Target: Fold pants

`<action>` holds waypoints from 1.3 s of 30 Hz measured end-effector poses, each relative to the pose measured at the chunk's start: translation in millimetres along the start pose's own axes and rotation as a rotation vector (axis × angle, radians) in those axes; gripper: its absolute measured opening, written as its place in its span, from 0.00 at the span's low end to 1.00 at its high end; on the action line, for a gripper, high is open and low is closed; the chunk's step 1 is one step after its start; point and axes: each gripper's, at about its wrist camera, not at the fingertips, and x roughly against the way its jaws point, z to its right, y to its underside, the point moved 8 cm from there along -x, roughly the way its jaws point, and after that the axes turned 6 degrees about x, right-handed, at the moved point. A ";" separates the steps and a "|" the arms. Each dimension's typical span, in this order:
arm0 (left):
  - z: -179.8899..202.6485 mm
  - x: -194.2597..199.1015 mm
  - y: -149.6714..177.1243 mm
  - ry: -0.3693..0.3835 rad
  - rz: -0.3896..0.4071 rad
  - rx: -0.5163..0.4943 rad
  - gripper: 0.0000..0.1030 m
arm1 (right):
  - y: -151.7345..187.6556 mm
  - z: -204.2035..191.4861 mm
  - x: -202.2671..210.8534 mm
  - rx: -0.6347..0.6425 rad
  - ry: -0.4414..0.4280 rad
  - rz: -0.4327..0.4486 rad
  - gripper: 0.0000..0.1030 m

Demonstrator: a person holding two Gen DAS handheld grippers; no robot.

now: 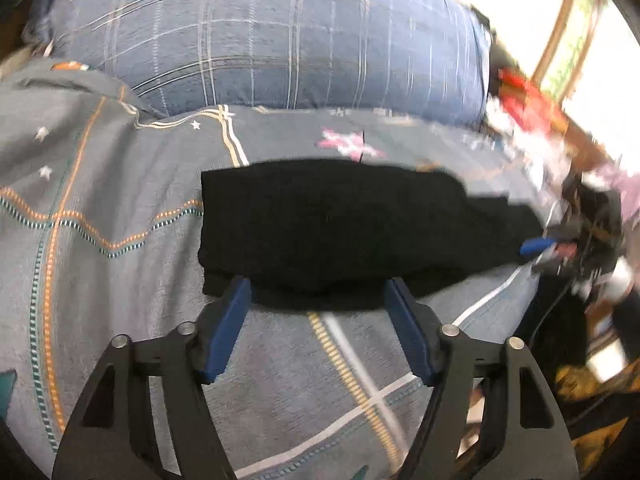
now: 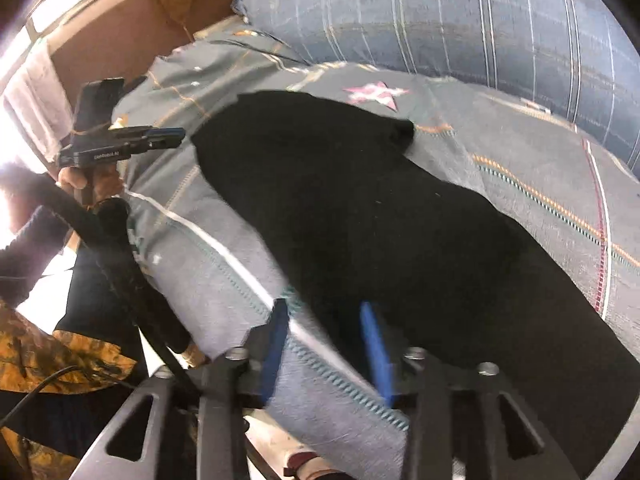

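Note:
The black pants [image 1: 340, 224] lie flat on the grey patterned bedspread [image 1: 120, 200], folded lengthwise into a long dark band. My left gripper [image 1: 318, 292] is open and empty, its blue pads just at the near edge of the pants. My right gripper [image 2: 326, 312] is open and empty at the near edge of the pants [image 2: 400, 232], one pad over the bedspread [image 2: 240, 280], the other over the fabric. The left gripper also shows in the right wrist view [image 2: 176, 136], off the far left end of the pants. The right gripper tip shows in the left wrist view [image 1: 536, 246].
A blue plaid pillow [image 1: 280, 40] lies behind the pants. A bright window [image 1: 560, 40] and cluttered items [image 1: 532, 104] are at the right. The bed edge drops off by the person's legs [image 2: 100, 300]. A brown headboard [image 2: 120, 48] stands at the far left.

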 end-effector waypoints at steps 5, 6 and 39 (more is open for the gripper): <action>-21.8 -7.4 -20.0 0.045 0.027 0.201 0.69 | -30.7 -25.5 4.4 0.003 -0.076 0.129 0.40; -27.8 -12.4 -22.4 0.020 0.023 0.239 0.69 | -41.8 -30.0 -1.3 0.013 -0.073 0.152 0.40; -64.0 43.9 0.7 -0.208 0.194 0.403 0.14 | -126.1 -129.0 -120.7 0.027 -0.239 0.239 0.76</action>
